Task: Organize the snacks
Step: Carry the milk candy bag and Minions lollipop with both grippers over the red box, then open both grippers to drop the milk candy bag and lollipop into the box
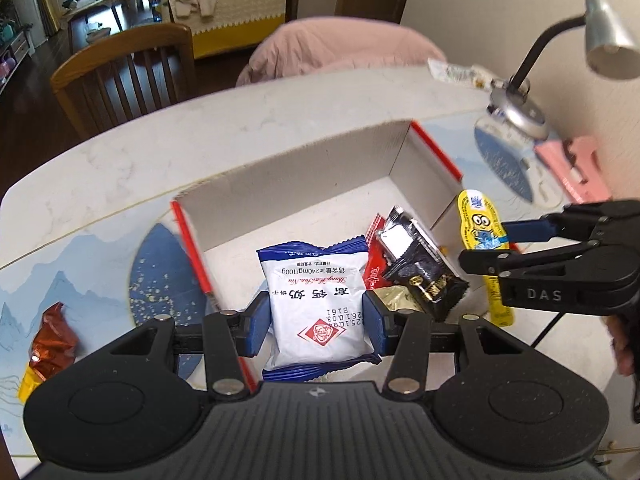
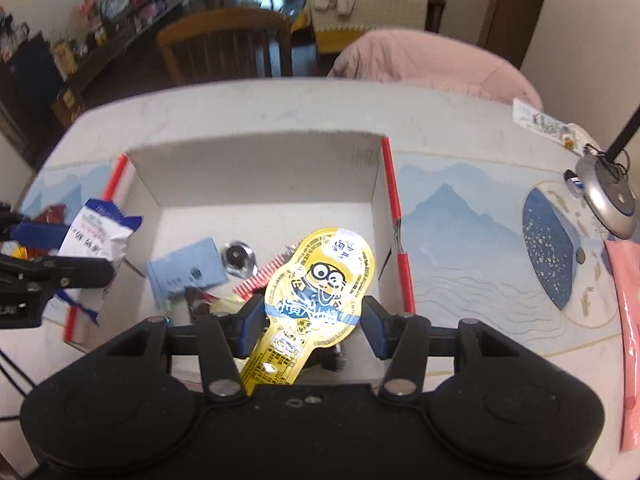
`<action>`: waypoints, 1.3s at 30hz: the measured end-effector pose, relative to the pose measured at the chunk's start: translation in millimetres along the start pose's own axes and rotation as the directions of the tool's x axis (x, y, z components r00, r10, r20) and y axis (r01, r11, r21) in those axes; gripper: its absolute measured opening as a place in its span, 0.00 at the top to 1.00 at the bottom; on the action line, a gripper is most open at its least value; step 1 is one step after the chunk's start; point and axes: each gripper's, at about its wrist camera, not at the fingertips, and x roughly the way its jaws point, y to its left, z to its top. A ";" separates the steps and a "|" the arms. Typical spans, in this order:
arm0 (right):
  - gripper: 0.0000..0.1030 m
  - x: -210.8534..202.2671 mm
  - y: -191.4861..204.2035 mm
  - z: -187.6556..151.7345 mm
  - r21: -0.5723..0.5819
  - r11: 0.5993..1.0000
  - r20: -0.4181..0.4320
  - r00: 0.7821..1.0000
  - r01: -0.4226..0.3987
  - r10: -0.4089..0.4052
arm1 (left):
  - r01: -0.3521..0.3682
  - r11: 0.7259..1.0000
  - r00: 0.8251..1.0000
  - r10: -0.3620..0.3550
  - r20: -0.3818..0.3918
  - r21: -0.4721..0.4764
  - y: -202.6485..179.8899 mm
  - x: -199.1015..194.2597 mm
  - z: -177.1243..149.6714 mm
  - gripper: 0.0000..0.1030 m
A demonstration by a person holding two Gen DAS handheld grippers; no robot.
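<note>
Here, two snacks are held above the open white cardboard box with red edges (image 2: 256,172). The white-and-blue pillow-shaped milk-tablet packet (image 1: 318,300) sits between the blue-padded fingers (image 1: 256,322) of the left gripper (image 1: 316,324), which close narrowly on its sides, over the near left part of the box. The yellow spoon-shaped foil sachet with a cartoon figure (image 2: 320,280) lies between the fingers of the right gripper (image 2: 314,324); the left pad touches it, while the right pad appears slightly apart, so whether the grasp is firm cannot be told from this view. In the left wrist view the sachet stands just beside the right wall of the box.

Inside the box lie a black foil wrapper (image 1: 420,264), a red-and-white striped wrapper (image 2: 260,276), a pale blue packet (image 2: 186,270) and a small round silver piece (image 2: 239,258). On the bench (image 2: 460,120), a marbled top under a blue mountain-print mat, an orange-brown foil sweet (image 1: 50,340) remains outside, left of the box; a silver desk lamp (image 1: 520,112) stands at the far right.

The step in hand appears to be placing. The next move calls for lowering each snack onto free floor of the box and spreading the fingers, then collecting the sweet.
</note>
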 end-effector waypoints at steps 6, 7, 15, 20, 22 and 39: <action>0.50 27.0 -9.3 8.9 -0.010 1.000 -0.059 0.998 -0.017 0.016 | -0.044 0.999 0.995 0.043 -0.085 -0.010 -4.3 43.8 13.3 0.53; 0.51 31.4 -10.2 10.2 -0.013 1.000 -0.062 0.998 -0.018 0.017 | -0.055 0.998 0.994 0.054 -0.095 -0.010 -5.1 50.0 14.8 0.53; 0.51 58.8 -4.8 25.1 -0.026 0.999 -0.097 0.995 -0.041 0.038 | -0.102 0.995 0.979 0.099 -0.178 -0.008 -5.0 88.3 24.6 0.53; 0.51 70.6 -4.3 26.6 -0.025 0.998 -0.138 0.989 -0.052 0.049 | -0.108 0.994 0.969 0.109 -0.221 0.019 -10.9 102.0 25.4 0.53; 0.50 71.6 -3.8 27.2 -0.028 0.998 -0.137 0.989 -0.055 0.051 | -0.109 0.994 0.964 0.111 -0.240 0.019 -11.3 106.9 25.3 0.53; 0.46 52.7 -2.6 22.8 -0.017 0.999 -0.127 0.991 -0.045 0.043 | -0.053 0.997 0.980 0.039 -0.197 -0.064 -6.5 84.1 20.2 0.46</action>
